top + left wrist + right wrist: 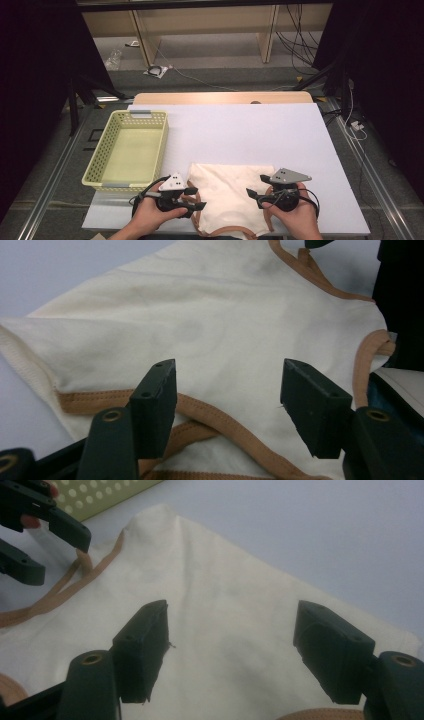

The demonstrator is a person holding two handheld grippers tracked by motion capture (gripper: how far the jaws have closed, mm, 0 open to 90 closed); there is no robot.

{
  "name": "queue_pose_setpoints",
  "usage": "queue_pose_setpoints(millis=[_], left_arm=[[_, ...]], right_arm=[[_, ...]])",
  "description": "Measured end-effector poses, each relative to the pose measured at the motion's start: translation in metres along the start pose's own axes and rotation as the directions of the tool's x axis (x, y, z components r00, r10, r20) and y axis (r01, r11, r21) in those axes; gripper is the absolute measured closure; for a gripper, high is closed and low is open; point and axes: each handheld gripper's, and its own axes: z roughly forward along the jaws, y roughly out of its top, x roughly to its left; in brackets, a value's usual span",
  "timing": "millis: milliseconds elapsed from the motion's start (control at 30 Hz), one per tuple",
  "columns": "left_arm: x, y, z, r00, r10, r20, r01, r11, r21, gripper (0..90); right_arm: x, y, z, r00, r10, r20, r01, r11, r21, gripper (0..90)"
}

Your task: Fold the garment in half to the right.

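A cream garment (225,192) with tan trim lies flat at the near edge of the white table (250,130). My left gripper (200,198) sits at the garment's left side, pointing right. In the left gripper view its jaws (227,390) stand apart over the cloth (200,315), with a tan strap (210,415) running under and between them. My right gripper (251,196) is at the garment's right side, pointing left. Its jaws (230,630) are open above plain cream cloth (225,580), and nothing is pinched. The right gripper view also shows the left gripper (62,555) farther off, by the strap (70,580).
A pale yellow perforated basket (164,145) with nothing in it stands at the table's left side, just behind my left hand. Beyond the garment stretches bare white tabletop. Past the table's far edge are the floor, loose cables (200,80) and wooden furniture legs.
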Motion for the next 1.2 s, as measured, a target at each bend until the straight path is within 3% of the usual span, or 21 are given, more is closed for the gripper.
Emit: queue_pose_setpoints(millis=[300,533,1200], left_arm=[[0.002,0.006,-0.003,0.9981,-0.030,-0.055,0.029,0.9993,-0.025,41.2],[-0.002,0.003,-0.005,0.9980,-0.014,-0.061,0.015,0.9999,0.006,41.0],[-0.003,-0.013,-0.020,0.9978,-0.017,-0.064,0.018,0.9998,0.013,40.6]], right_arm=[[0.002,0.001,-0.001,1.0000,0.000,-0.004,0.000,1.000,-0.001,31.8],[0.004,0.008,0.007,0.9999,-0.010,-0.012,0.010,1.000,0.010,33.2],[0.017,0.067,0.072,0.9928,-0.099,-0.067,0.101,0.994,0.034,37.8]])
